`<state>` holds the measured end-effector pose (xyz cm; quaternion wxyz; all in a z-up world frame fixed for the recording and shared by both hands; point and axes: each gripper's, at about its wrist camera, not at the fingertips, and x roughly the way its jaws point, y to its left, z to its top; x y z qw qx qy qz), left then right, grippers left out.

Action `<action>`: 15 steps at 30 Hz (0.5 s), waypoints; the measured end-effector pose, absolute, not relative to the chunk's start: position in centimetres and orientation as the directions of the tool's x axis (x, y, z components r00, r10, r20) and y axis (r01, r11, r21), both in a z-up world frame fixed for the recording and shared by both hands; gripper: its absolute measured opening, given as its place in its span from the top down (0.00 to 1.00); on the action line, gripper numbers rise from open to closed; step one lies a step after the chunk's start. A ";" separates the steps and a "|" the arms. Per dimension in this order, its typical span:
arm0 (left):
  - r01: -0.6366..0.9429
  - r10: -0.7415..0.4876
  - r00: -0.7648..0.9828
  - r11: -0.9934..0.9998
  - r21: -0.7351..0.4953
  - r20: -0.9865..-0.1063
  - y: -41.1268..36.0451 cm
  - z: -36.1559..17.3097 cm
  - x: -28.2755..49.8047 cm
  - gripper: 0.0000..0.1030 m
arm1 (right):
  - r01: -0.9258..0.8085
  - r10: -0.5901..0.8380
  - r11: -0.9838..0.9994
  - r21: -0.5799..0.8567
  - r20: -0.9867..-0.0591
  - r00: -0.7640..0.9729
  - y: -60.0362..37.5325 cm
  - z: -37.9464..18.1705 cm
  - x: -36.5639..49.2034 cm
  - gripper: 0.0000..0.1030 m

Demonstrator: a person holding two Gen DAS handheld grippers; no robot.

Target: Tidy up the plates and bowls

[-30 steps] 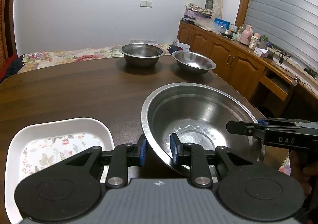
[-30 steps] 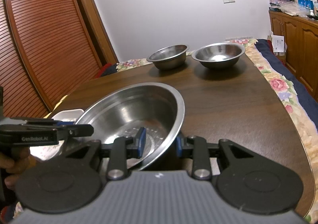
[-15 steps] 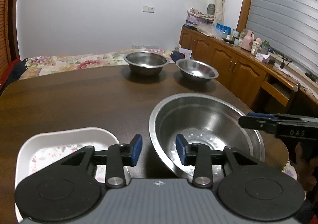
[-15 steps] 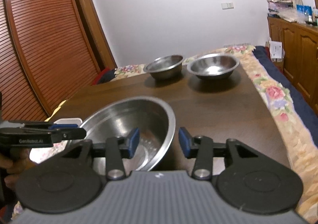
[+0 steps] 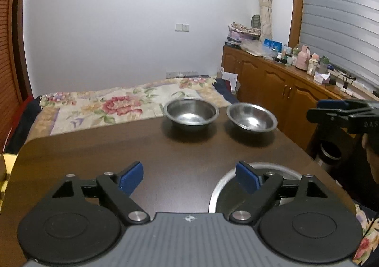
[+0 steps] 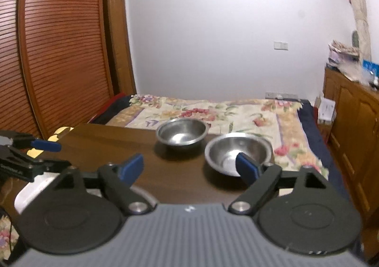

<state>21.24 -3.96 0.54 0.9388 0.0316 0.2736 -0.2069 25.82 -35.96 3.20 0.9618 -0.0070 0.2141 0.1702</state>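
Bowls and one plate lie on the dark wooden surface (image 5: pixel 94 148). At far left, the white plate (image 6: pixel 30 188) shows only as a corner in the right wrist view, close to the near edge. The left claw (image 5: pixel 189 175) is spread wide and empty; one second ago it pinched the rim of the large steel bowl (image 5: pixel 281 169), and it has since let go and risen. That bowl rests near the front edge, mostly hidden beneath the left claw's right finger. Further back stand the deeper bowl (image 5: pixel 191 113) and, just beside it to the right, the shallower bowl (image 5: pixel 251 120), apart from each other. The right claw (image 6: pixel 189 168) is likewise spread wide, empty, raised, having released the same rim. Judgement: the large bowl is placed; the two far bowls remain to be gathered, probably nested.
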 end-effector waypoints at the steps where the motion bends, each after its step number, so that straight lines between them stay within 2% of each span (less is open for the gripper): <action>1: 0.406 -0.371 0.766 0.912 -0.053 -0.525 -4.2 0.9 21.7 0.15 | -0.346 0.334 0.937 0.049 -0.420 0.844 -35.9 3.7 26.7 0.15; 3: 0.410 -0.376 0.765 0.910 -0.054 -0.523 -4.7 1.3 22.5 0.15 | -0.365 0.346 0.930 0.037 -0.423 0.838 -35.9 4.3 28.0 0.12; 15: 0.383 -0.355 0.773 0.922 -0.059 -0.526 -6.4 1.0 29.7 0.15 | -0.399 0.403 0.908 0.127 -0.525 0.750 -35.7 2.1 38.1 0.12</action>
